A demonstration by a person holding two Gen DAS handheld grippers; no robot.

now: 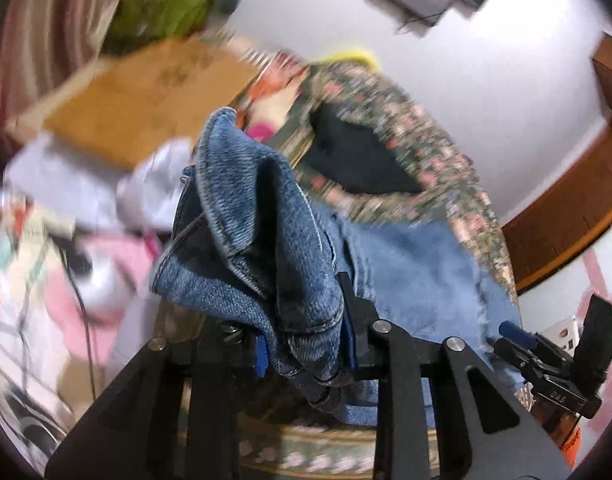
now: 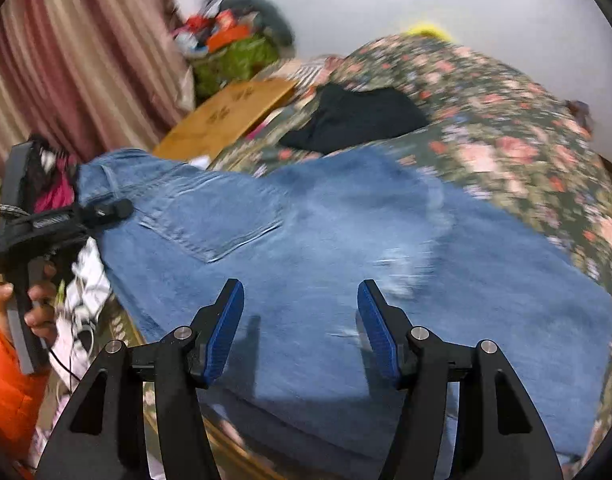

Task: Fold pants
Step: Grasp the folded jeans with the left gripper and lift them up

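pinching a bunched fold of the jeans (image 1: 262,236), the left gripper (image 1: 306,344) has its blue-padded fingers pressed onto the denim, with the hemmed edge standing up above them and draping over the front of the tool. behind that raised fold, the rest of the pale blue denim lies on the floral bedspread (image 1: 405,120), just in front of a black garment (image 1: 357,160). a wooden board (image 1: 146,96) sits beyond the bed edge to the left, though this view is smeared by blur.

from the right wrist view, the jeans (image 2: 345,240) spread wide across the floral bedspread (image 2: 505,120), back pocket (image 2: 214,220) facing up and the waistband toward the left. the right gripper (image 2: 300,320) hovers over the middle of the denim with its blue pads set well apart and nothing between them. at the left edge a hand (image 2: 30,300) in an orange sleeve (image 2: 10,392) grips the handle of the other tool. the black garment (image 2: 357,116) lies beyond the jeans, with the wooden board (image 2: 230,116) and a striped curtain (image 2: 74,52) further left.
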